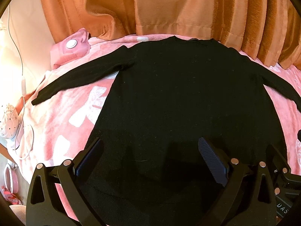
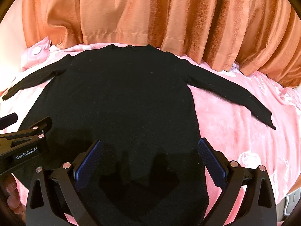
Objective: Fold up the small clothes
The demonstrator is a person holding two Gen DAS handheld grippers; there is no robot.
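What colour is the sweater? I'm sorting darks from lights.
Black, plain, no pattern: the sweater shows best in the right wrist view.

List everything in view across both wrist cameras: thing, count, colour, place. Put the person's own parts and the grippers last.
sweater: one, black, spread flat on the blanket, both sleeves out to the sides, neck toward the curtain.
blanket: one, pink with white pattern, under the sweater.
curtain: one, orange, hanging behind the far edge of the blanket.
pouch: one, pink with a round white disc, far left on the blanket by the curtain.
cable: one, white, along the left edge of the blanket.
left gripper: one, black with dark blue pads, open, above the sweater's hem.
right gripper: one, black with blue pads, open, above the hem.
fingers: a person's, bottom left of the right wrist view.
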